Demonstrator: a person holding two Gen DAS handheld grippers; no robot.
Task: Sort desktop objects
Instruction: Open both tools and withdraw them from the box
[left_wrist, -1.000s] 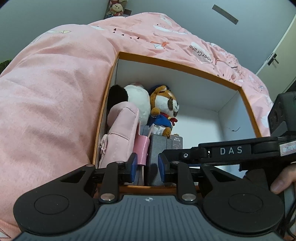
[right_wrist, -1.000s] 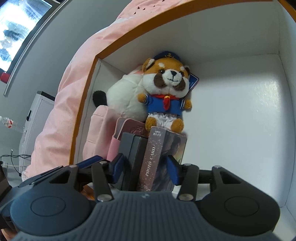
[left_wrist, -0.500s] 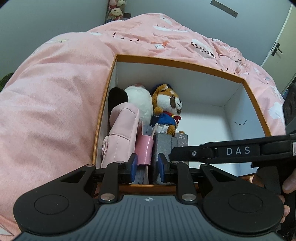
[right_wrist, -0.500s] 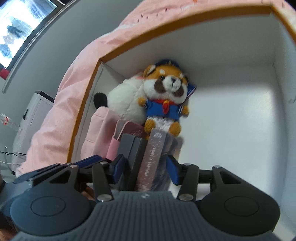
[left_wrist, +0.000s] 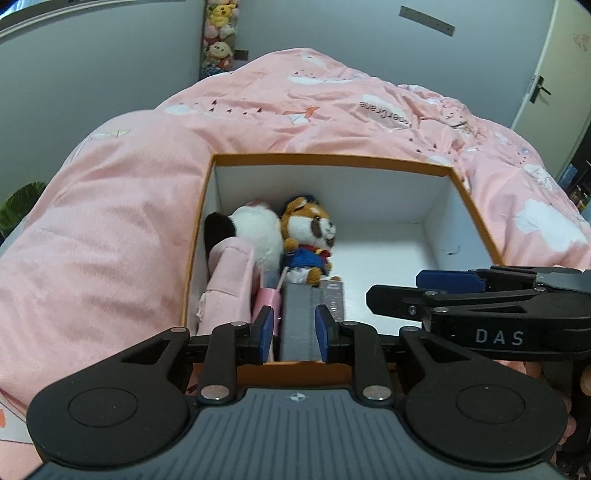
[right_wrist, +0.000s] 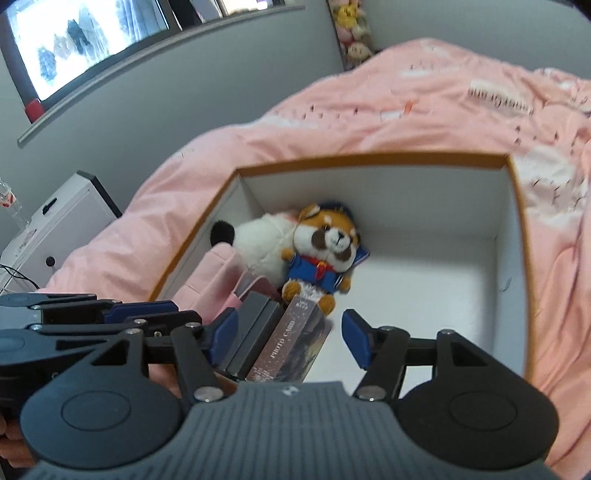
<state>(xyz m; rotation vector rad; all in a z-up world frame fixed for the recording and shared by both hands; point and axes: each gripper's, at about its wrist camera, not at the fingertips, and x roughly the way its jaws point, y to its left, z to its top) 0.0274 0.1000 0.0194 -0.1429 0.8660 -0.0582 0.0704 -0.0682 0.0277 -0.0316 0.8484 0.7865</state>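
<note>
An orange-rimmed white box (left_wrist: 332, 160) (right_wrist: 369, 162) sits on a pink duvet. At its left side lie a white plush (left_wrist: 255, 225), a fox plush in a blue sailor suit (left_wrist: 308, 240) (right_wrist: 325, 251), a pink pouch (left_wrist: 229, 280), a pink cup (left_wrist: 267, 299), a grey box (left_wrist: 299, 321) (right_wrist: 255, 328) and a photo card box (right_wrist: 291, 343). My left gripper (left_wrist: 291, 334) is open above the box's near edge, its pads either side of the grey box. My right gripper (right_wrist: 288, 332) is open and empty above the photo card box.
The pink duvet (left_wrist: 110, 221) surrounds the box on all sides. The box's right half shows bare white floor (right_wrist: 424, 295). A white cabinet (right_wrist: 51, 229) stands at the left, a door (left_wrist: 554, 66) at the far right. The right gripper (left_wrist: 480, 306) crosses the left wrist view.
Both grippers have pulled up and back from the box. The right gripper has opened wider and let go of the photo card box, which stays leaning against the grey box.
</note>
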